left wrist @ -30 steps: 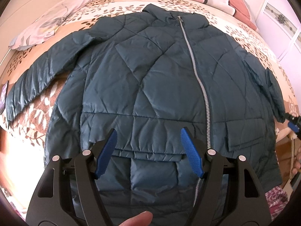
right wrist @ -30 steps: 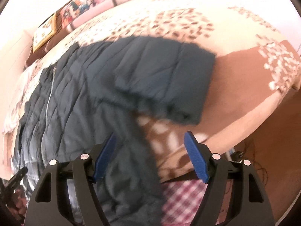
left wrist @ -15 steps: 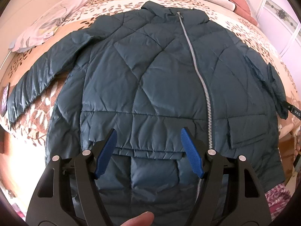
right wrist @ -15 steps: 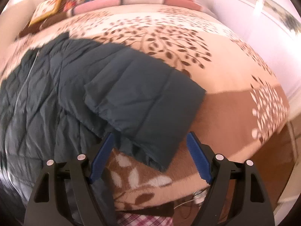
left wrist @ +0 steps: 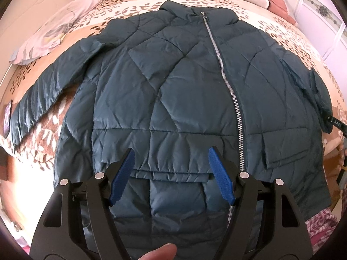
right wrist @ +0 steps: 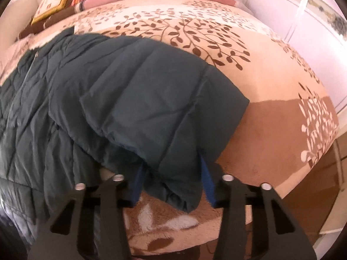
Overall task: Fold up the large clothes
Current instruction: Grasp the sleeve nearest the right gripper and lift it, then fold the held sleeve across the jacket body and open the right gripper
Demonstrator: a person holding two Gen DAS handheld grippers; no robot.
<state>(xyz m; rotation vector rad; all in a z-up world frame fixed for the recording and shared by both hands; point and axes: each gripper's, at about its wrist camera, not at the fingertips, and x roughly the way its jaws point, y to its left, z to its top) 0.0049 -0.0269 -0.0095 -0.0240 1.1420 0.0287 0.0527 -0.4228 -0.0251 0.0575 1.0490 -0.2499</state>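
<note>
Right gripper (right wrist: 172, 179) is closing on the cuff (right wrist: 180, 173) of the jacket's (left wrist: 173, 91) right sleeve; its jaws have just been narrowing and the blue pads are now pressing into the puffy fabric on both sides, so I am logging it as clamped on the cuff. Left gripper (left wrist: 171, 177) is hanging with jaws apart above the near hem, left of the zipper (left wrist: 225, 82), touching nothing.

I am seeing the jacket lying face up and zipped on the bed (right wrist: 271, 119), collar far, hem near, both sleeves spread out to the sides.

I am judging the jacket light, soft and springy, with a slick shell likely to slide between the pads. I am favouring stitched edges for a hold: cuffs, hem, collar.
</note>
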